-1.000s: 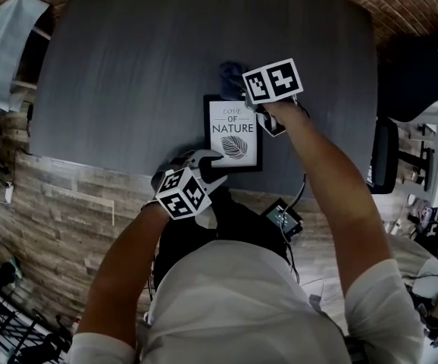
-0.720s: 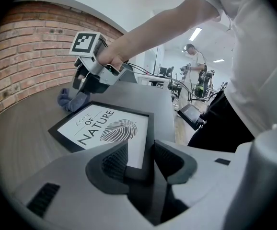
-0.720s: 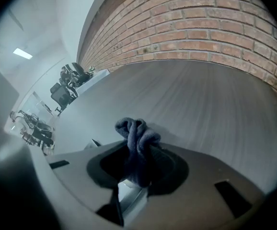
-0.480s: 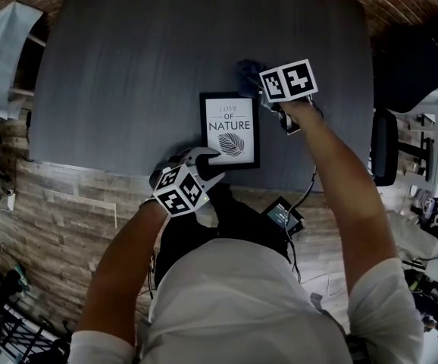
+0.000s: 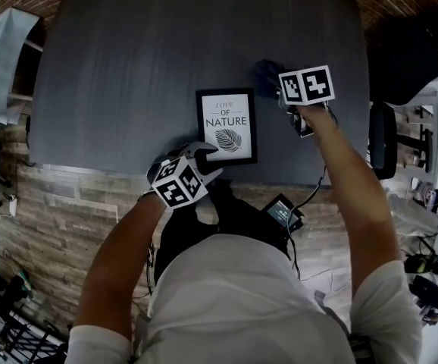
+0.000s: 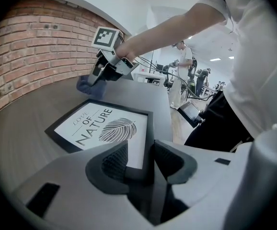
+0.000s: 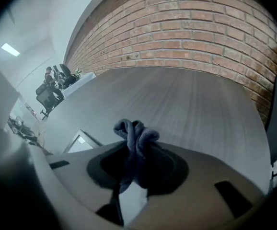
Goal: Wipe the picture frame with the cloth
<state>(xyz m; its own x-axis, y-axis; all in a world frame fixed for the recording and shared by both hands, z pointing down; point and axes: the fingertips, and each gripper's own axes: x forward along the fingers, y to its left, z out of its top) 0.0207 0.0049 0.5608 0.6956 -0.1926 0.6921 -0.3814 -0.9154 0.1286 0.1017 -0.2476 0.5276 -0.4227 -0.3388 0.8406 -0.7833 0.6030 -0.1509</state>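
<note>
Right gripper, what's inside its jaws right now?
A bunched dark blue cloth is pinched in the right gripper; its top pokes out. How much hangs below is covered by the gripper body.

From here I have open table (image 5: 128, 67) to the left of the picture frame (image 5: 226, 126) and beyond it, up to the brick wall (image 7: 186, 28) at the far edge. The frame lies flat close to the near edge, and my left gripper (image 6: 141, 159) has its jaws clamped on that near edge and blocks that side. My right gripper (image 7: 137, 166), its jaws closed on the cloth (image 5: 267, 73), stands just right of the frame's far corner. Past it only a narrow strip of table is left before the black chair (image 5: 412, 59).
</note>
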